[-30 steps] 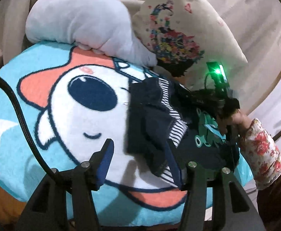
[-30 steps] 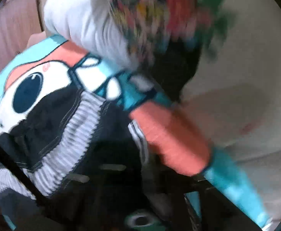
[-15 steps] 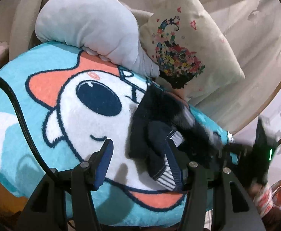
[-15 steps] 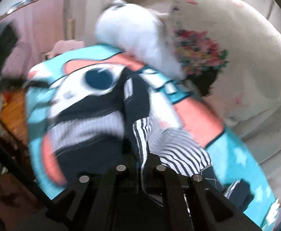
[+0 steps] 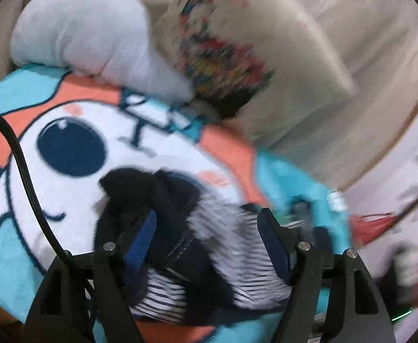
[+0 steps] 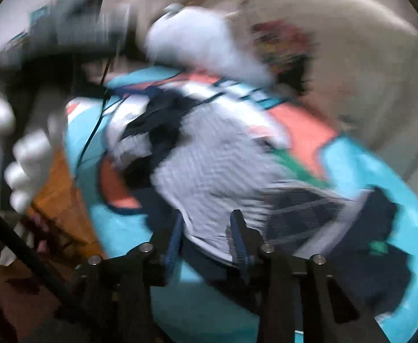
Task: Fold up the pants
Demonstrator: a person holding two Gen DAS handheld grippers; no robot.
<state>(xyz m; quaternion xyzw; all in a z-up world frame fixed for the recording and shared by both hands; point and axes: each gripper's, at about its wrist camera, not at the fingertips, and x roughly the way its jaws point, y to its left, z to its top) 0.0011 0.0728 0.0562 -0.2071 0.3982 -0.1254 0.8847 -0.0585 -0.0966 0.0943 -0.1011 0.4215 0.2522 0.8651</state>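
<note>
The pants (image 5: 177,228) are dark navy with black-and-white striped lining, bunched on a cartoon-print blanket (image 5: 66,131). My left gripper (image 5: 209,240) is open, its blue-padded fingers either side of the bunched cloth. In the right wrist view the pants (image 6: 209,157) lie spread with the striped side up, and my right gripper (image 6: 207,237) stands partly open with the near hem of the cloth between its fingers. Both views are motion-blurred.
A grey plush toy (image 5: 86,34) and a cream floral pillow (image 5: 252,43) lie at the back of the blanket. A gloved hand with the other gripper (image 6: 23,148) shows at the left in the right wrist view. Wooden floor (image 6: 57,194) lies beside the blanket.
The right gripper pulled the pants toward the blanket's near side and its jaws parted. The left gripper moved forward over the bunched cloth. The pants lie more spread out, striped side up.
</note>
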